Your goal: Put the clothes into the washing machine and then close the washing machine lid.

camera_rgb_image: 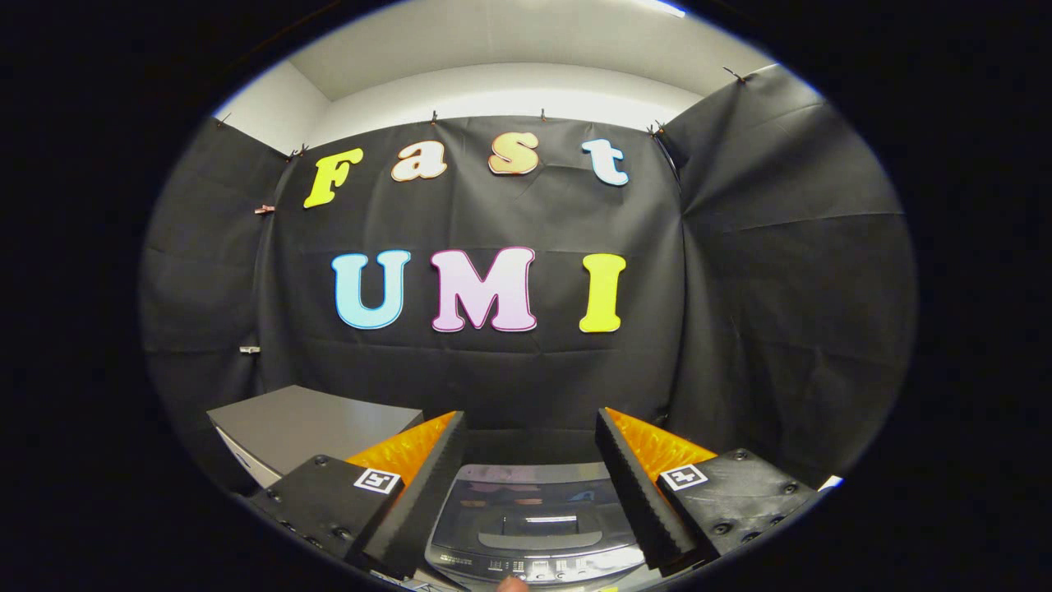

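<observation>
Spread wide with nothing between its fingers, the claw (530, 485) hangs above the washing machine (534, 526), whose dark glossy lid (538, 506) lies flat and shut just below and between the fingertips. A control strip runs along the machine's near edge, and a shallow recess in the lid, just behind that strip, looks like the place to hook a finger and lift. By my reading the lid is rigid, smooth and likely slippery, hinged at the back, so it wants a firm pull at that recess, not a pinch on the glass. No clothes can be seen, so I cannot say where they lie; they should be soft, light and limp, best taken by a bunched fold. Left of the machine stands a grey box (308, 427) with a flat top, close beside it, which could crowd a swing from that side. Black cloth (781, 288) walls the booth behind and to the right.
</observation>
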